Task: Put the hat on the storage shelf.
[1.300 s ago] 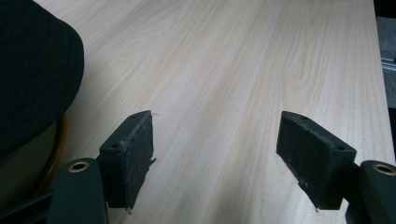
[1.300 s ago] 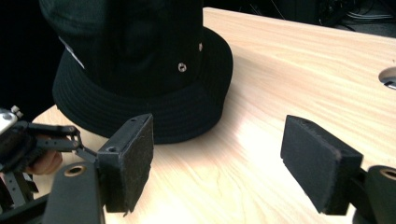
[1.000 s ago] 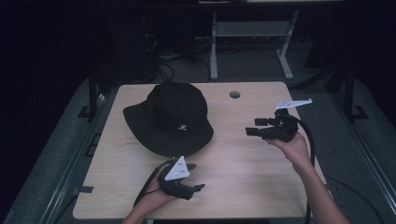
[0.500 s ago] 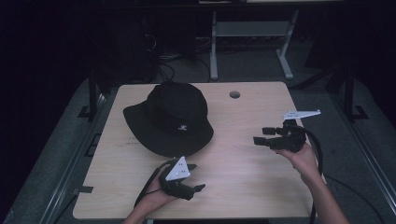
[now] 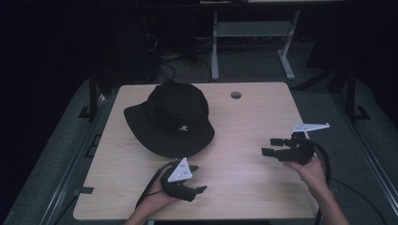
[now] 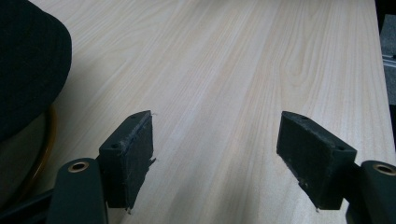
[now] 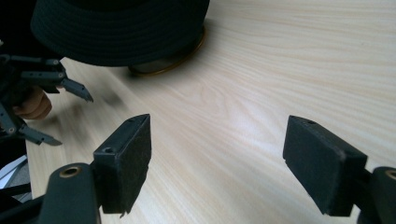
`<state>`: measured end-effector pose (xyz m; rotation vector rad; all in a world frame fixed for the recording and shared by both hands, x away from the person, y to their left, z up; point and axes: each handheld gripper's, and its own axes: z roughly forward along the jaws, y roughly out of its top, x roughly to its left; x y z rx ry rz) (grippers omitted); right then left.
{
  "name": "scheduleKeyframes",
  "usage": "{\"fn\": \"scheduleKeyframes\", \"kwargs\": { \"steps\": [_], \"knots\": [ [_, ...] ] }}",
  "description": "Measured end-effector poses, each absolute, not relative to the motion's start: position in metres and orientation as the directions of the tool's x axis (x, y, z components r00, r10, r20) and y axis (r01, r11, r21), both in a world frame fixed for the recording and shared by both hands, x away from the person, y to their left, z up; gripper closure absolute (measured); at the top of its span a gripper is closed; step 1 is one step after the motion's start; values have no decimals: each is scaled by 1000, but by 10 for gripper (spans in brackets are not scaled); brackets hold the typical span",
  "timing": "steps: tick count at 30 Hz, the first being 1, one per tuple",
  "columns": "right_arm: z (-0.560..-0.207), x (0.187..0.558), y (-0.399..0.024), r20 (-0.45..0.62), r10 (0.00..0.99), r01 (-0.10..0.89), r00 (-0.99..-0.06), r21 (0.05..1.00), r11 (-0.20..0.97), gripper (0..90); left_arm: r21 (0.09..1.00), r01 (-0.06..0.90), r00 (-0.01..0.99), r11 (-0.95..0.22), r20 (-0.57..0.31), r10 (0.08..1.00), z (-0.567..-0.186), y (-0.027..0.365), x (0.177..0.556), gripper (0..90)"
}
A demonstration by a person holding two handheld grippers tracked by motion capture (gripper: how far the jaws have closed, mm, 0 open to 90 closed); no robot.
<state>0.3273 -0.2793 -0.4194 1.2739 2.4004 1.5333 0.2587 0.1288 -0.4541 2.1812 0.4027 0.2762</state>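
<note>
Left gripper (image 5: pixel 196 179) sat low at the near edge of the table (image 5: pixel 263 117), held in the person's left hand (image 5: pixel 157 199), grey three-cornered plate (image 5: pixel 179 170) on top, cable trailing back toward the near edge. In the left gripper view (image 6: pixel 215 158) its jaws stood wide apart with bare wood between the pads; nothing grasped. The jaws pointed toward the table's right side in the high view. The brim of the black bucket hat (image 6: pixel 28 60) showed at the upper left of that view, just beside the left jaw but not touching it.

Right gripper (image 5: pixel 272 146) was held in the right hand (image 5: pixel 312 171) near the table's right edge, raised a little off the surface, jaws pointing left toward the middle of the table. Its grey plate (image 5: pixel 309 126) stuck out toward the right. In the right gripper view (image 7: pixel 217 158) the jaws were likewise spread wide, empty, over bare wood. Farther off in that view the left gripper (image 7: pixel 44 105) appeared at the left edge, jaws also apart, with fingers (image 7: pixel 32 105) of the left hand wrapped on it.

The hat (image 5: pixel 171 119) rested crown-up on the left-centre of the table, small white logo facing the near side. A yellowish rim (image 7: pixel 173 58) showed under the brim edge in the right gripper view. Both grippers were apart from the hat, the right one well apart.

A round cable hole (image 5: pixel 236 95) lay near the table's far edge. Beyond the table: dark floor, cables, and a light metal frame (image 5: pixel 251 42).
</note>
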Motion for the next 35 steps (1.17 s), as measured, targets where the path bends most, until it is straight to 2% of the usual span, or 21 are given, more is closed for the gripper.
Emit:
{"fn": "scheduleKeyframes", "kwargs": {
  "steps": [11, 24, 29, 35],
  "knots": [
    [-435, 304, -283, 357, 639, 605, -681, 766, 217, 224, 803, 188, 923, -565, 53, 381, -455, 128, 258, 268],
    [-449, 277, -288, 367, 643, 605, -672, 773, 191, 224, 806, 185, 923, -562, 53, 380, -454, 128, 257, 268],
    [-455, 268, -288, 373, 644, 597, -667, 786, 162, 223, 806, 183, 924, -563, 55, 379, -454, 127, 258, 268],
    [-468, 249, -292, 426, 626, 593, -653, 802, 72, 203, 805, 184, 926, -564, 50, 375, -454, 126, 258, 268]
  ]
}}
